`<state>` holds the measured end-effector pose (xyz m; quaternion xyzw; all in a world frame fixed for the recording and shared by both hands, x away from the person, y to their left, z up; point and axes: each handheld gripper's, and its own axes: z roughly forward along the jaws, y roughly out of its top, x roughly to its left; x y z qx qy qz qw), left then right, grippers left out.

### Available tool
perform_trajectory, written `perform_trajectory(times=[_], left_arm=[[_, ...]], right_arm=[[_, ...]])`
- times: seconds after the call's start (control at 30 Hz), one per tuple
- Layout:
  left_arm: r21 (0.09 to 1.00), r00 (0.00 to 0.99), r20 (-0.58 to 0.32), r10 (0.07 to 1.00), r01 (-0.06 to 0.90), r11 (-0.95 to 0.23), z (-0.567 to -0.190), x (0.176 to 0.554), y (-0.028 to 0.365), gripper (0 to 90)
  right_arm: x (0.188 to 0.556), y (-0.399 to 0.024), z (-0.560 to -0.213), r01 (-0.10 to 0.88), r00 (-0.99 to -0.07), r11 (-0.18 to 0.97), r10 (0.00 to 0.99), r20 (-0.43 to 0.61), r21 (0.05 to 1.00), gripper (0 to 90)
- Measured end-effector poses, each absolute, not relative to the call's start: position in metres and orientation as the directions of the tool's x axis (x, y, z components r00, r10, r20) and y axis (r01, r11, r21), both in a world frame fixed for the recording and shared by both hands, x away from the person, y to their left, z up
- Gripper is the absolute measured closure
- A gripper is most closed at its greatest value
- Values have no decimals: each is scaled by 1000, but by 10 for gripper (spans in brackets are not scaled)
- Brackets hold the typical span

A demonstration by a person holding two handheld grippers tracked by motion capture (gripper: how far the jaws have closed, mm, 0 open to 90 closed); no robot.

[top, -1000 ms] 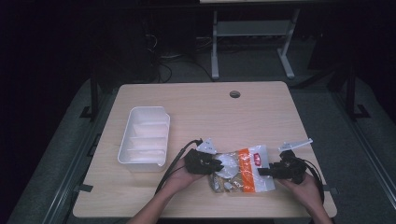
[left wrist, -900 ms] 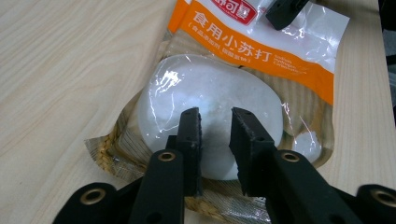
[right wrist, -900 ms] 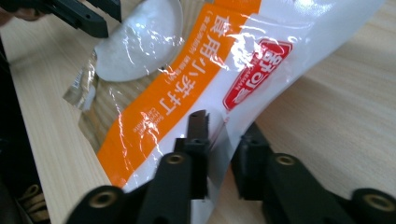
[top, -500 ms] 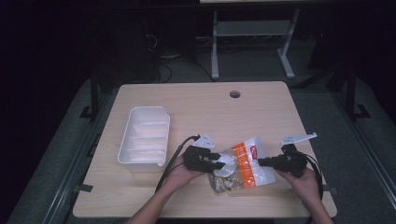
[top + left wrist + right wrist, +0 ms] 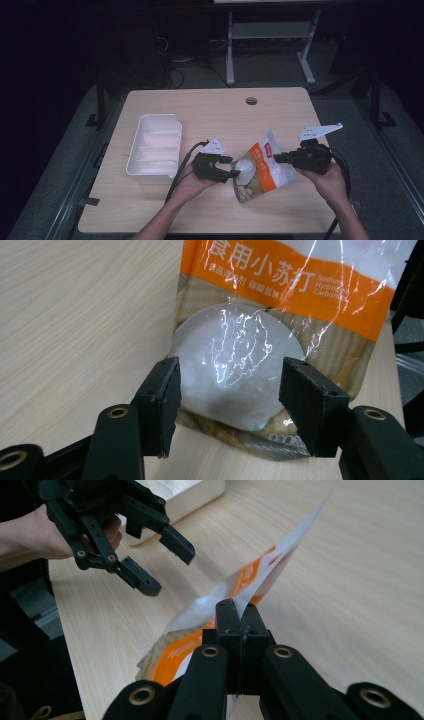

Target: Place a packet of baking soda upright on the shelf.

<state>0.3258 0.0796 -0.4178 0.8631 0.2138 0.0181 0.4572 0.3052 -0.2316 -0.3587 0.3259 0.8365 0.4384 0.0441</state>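
Observation:
An orange and clear plastic bag (image 5: 260,167) with a white lump inside hangs tilted, its lower end on the table. My right gripper (image 5: 276,158) is shut on the bag's right edge and holds it raised; the right gripper view has the jaws (image 5: 239,610) pinched on the thin film of the bag (image 5: 260,580). My left gripper (image 5: 231,167) is at the bag's left side. Its jaws have just been opening and now stand open, one on each side of the white bulge of the bag (image 5: 235,360), with small gaps. Farther off in the right gripper view is the left gripper (image 5: 167,570).
A white tray (image 5: 145,120) with ribbed compartments sits left of my left hand on the wooden table (image 5: 210,110). A round cable hole (image 5: 251,100) is near the far edge. Dark floor and a metal stand lie beyond the table.
My right gripper closed on the bag's edge and rose, tipping the bag up from flat. The left gripper's jaws spread apart and let go of the bag.

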Motion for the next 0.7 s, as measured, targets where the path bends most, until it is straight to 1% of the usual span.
perform_trajectory(times=[0.13,0.37,0.63,0.7], left_arm=[[804,911,-162,379,345,-485,-416,325,81,403],[817,908,-165,384,344,-463,-412,324,85,385],[834,916,-155,371,322,-447,-409,322,86,330],[838,917,-154,368,318,-443,-408,321,86,320]], right_arm=[[305,-219,-343,465,-809,450,565,160,763,900],[303,-202,-323,405,-844,490,525,110,772,900],[295,-185,-305,337,-879,551,476,44,764,900],[296,-183,-306,330,-889,555,456,53,764,900]])
